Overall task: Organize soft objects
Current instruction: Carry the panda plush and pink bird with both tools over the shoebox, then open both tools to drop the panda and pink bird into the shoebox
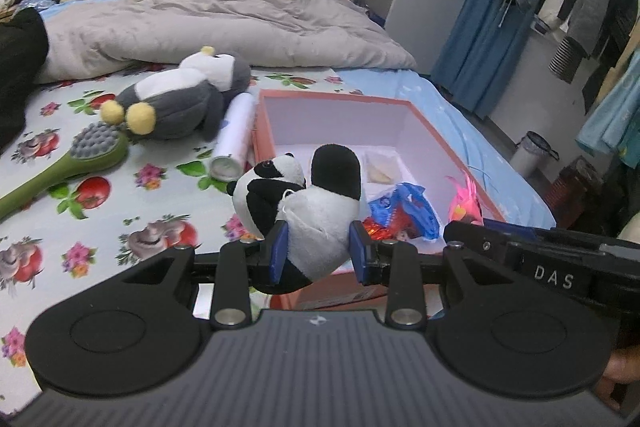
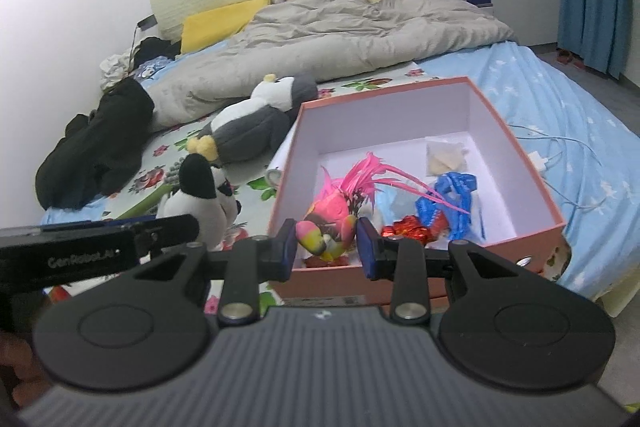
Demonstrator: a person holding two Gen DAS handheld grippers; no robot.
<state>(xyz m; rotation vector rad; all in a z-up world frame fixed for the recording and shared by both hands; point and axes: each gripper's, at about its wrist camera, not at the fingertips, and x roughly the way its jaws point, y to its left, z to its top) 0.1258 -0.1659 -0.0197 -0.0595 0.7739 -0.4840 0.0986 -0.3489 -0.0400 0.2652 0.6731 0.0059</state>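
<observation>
My left gripper (image 1: pixel 318 251) is shut on a black-and-white panda plush (image 1: pixel 304 203) and holds it over the near left corner of the open pink box (image 1: pixel 264 131). The panda also shows in the right wrist view (image 2: pixel 200 199). My right gripper (image 2: pixel 326 247) is shut on a pink feathered bird toy (image 2: pixel 336 215), held over the near edge of the box (image 2: pixel 520 151). A grey-and-white penguin plush (image 1: pixel 184 95) lies on the bed left of the box; it also shows in the right wrist view (image 2: pixel 256 123).
Inside the box lie a blue wrapper (image 2: pixel 448 199), a red foil item (image 2: pixel 408 231) and a pale packet (image 2: pixel 444 155). A green brush (image 1: pixel 64 163) and a white roll (image 1: pixel 236 139) lie on the floral sheet. A grey duvet (image 1: pixel 224 15) covers the far bed. Black clothing (image 2: pixel 96 151) is at left.
</observation>
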